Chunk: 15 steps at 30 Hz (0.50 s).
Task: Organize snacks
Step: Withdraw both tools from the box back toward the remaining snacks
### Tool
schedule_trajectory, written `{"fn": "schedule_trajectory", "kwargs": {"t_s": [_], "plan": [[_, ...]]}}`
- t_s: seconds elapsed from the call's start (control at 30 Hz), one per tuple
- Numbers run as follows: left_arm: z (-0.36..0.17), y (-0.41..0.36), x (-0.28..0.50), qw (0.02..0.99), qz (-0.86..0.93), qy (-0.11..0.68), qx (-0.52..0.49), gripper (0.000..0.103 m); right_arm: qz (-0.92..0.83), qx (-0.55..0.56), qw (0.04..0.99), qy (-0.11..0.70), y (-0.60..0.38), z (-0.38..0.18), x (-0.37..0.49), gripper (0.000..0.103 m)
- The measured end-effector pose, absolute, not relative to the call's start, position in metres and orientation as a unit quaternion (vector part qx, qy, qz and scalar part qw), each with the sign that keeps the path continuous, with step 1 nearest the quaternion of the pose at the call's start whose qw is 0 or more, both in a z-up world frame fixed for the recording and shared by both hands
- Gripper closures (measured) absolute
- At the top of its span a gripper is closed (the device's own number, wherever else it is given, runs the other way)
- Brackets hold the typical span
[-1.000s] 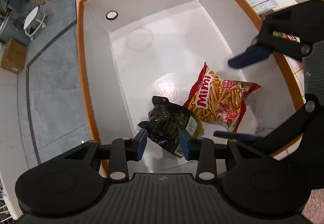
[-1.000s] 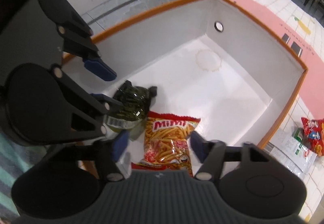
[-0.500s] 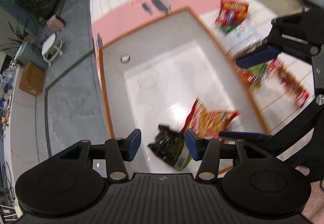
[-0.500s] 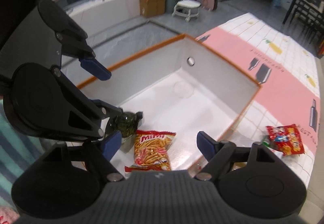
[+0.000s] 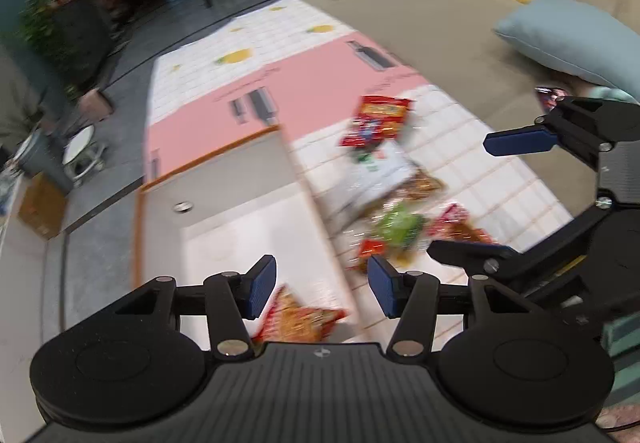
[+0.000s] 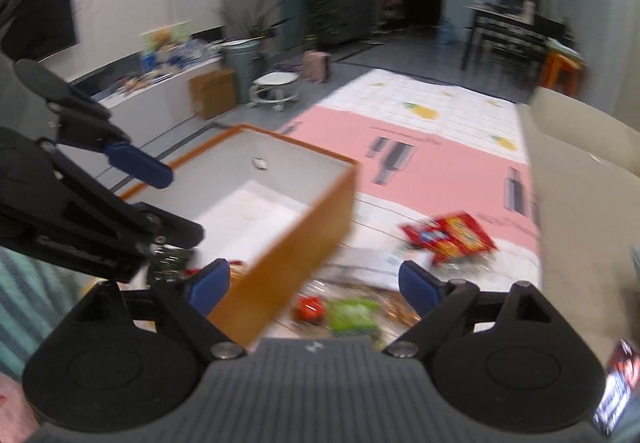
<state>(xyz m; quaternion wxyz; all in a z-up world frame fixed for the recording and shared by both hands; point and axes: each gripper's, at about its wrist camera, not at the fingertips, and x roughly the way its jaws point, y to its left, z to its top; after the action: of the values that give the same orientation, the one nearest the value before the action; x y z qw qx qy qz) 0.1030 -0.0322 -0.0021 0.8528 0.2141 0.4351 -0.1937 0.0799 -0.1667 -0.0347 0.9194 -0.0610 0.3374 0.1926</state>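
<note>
Left gripper (image 5: 321, 287) and right gripper (image 6: 315, 282) both spread wide, nothing between blue pads, both above orange-rimmed white box (image 6: 320, 211) edge. Motion blur on loose snack packets (image 5: 394, 199) heaped on tiled mat just beside box, labels unreadable. Inside box: red-orange chip bag (image 5: 302, 319), partly cut off by gripper body; dark packet (image 6: 170, 261) mostly hidden.

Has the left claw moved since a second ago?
Yes. The left claw has lifted up and back from inside the box, now looking over its rim toward the loose snacks.
</note>
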Motion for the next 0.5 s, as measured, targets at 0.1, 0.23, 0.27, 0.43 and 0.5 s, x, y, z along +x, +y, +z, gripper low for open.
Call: {"fn": "schedule_trajectory", "kwargs": {"t_s": [0.1, 0.23, 0.27, 0.43, 0.5], "plan": [[-0.018, -0.053, 0.103, 0.841, -0.224, 0.440, 0.220, 0.040, 0.146, -0.058, 0.925, 0.347, -0.191, -0.053, 0.076, 0.015], [-0.041, -0.076, 0.104, 0.827, -0.245, 0.441, 0.248, 0.040, 0.098, -0.010, 0.918, 0.384, -0.225, -0.079, 0.081, 0.015], [-0.046, -0.080, 0.105, 0.823, -0.249, 0.444, 0.253, 0.040, 0.092, 0.006, 0.914, 0.394, -0.233, -0.085, 0.083, 0.015], [-0.066, -0.096, 0.114, 0.806, -0.261, 0.459, 0.270, 0.040, 0.085, 0.042, 0.901, 0.422, -0.253, -0.106, 0.094, 0.015], [-0.069, -0.102, 0.118, 0.801, -0.264, 0.461, 0.276, 0.040, 0.086, 0.052, 0.899, 0.426, -0.259, -0.109, 0.097, 0.015]]}}
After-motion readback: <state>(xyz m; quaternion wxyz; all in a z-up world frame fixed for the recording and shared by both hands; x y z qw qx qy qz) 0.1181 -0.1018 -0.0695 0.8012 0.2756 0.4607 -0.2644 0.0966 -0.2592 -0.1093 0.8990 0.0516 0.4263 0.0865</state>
